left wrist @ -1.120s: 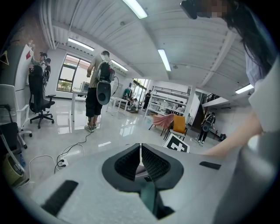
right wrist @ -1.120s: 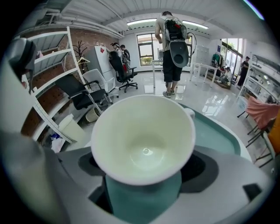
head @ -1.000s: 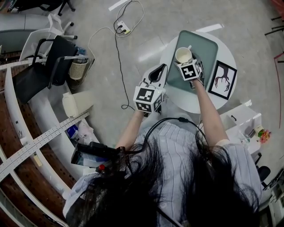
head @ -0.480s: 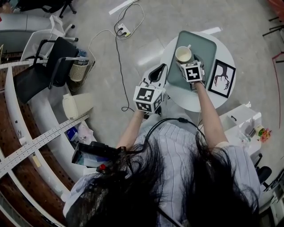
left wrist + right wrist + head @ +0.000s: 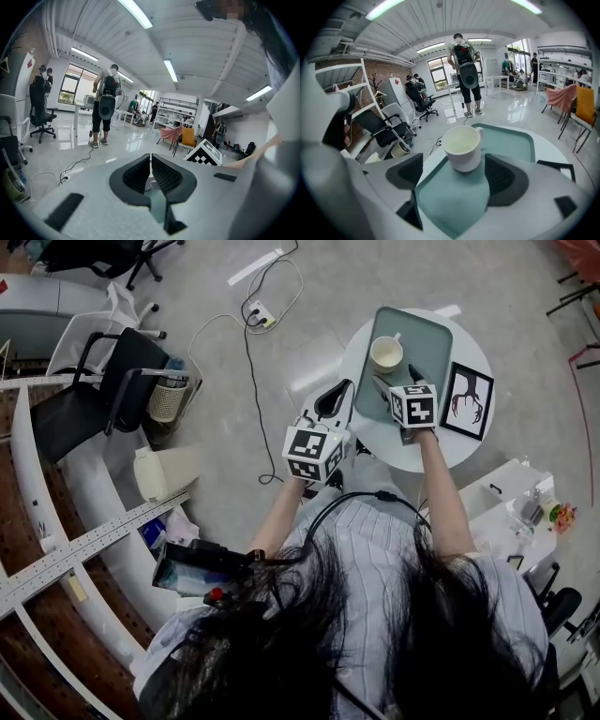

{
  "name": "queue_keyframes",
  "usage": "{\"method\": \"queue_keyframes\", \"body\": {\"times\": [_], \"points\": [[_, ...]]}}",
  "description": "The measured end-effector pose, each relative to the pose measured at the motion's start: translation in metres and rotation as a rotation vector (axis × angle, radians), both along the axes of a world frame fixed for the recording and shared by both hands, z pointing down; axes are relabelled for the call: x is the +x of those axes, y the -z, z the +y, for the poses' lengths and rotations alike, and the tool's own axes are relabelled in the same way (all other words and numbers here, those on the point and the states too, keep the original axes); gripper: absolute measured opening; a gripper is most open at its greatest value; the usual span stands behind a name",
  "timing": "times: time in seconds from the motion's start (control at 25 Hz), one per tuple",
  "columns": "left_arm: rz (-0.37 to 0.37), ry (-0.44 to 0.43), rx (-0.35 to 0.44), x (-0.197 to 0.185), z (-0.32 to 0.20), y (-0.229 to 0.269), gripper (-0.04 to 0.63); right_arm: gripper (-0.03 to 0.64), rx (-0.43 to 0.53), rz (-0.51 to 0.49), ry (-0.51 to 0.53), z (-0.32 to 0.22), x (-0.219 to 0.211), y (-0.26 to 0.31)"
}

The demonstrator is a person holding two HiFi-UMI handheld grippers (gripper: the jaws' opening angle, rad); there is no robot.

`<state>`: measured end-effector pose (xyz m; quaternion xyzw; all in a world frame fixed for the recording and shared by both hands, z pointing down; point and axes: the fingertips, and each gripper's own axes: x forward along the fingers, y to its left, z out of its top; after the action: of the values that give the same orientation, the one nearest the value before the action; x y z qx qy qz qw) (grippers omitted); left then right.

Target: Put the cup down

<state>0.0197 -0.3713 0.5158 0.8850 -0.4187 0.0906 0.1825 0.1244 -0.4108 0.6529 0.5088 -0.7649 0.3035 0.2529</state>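
While the white mug stands on the green tray, the outstretched right gripper hovers just behind it, jaws apart; the left gripper is closed.

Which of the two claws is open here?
The right claw: its jaws stand wide apart, clear of the white cup on the green tray. The left claw has its jaws together, empty.

Bright long white ceiling strip lamps glare off the glossy pale floor; both gripper views bulge, with black corners.
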Motion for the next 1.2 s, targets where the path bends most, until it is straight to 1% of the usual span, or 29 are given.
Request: {"method": "queue_keyframes", "body": {"times": [0.28, 0.32, 0.4, 0.44, 0.6, 0.72, 1.0, 1.08, 1.2], "points": [[0.009, -0.031, 0.025, -0.008, 0.020, 0.011, 0.023, 0.405, 0.008, -0.091, -0.038, 0.034, -0.011, 0.021], [0.010, -0.037, 0.029, -0.008, 0.023, 0.012, 0.023, 0.386, 0.016, -0.097, -0.048, 0.038, -0.012, 0.024], [0.013, -0.047, 0.037, -0.009, 0.029, 0.014, 0.023, 0.278, 0.039, -0.103, -0.074, 0.046, -0.013, 0.031], [0.015, -0.051, 0.041, -0.010, 0.032, 0.016, 0.023, 0.251, 0.051, -0.108, -0.087, 0.049, -0.014, 0.035], [0.023, -0.064, 0.053, -0.015, 0.044, 0.022, 0.023, 0.199, 0.097, -0.143, -0.117, 0.063, -0.022, 0.056], [0.032, -0.062, 0.061, -0.021, 0.053, 0.026, 0.023, 0.183, 0.137, -0.178, -0.122, 0.076, -0.030, 0.075], [0.037, -0.061, 0.085, -0.039, 0.089, 0.032, 0.022, 0.176, 0.221, -0.243, -0.108, 0.116, -0.053, 0.108], [0.037, -0.067, 0.092, -0.046, 0.102, 0.035, 0.023, 0.173, 0.238, -0.246, -0.111, 0.131, -0.061, 0.114], [0.041, -0.075, 0.098, -0.064, 0.123, 0.037, 0.023, 0.139, 0.252, -0.248, -0.136, 0.153, -0.075, 0.120]]}}
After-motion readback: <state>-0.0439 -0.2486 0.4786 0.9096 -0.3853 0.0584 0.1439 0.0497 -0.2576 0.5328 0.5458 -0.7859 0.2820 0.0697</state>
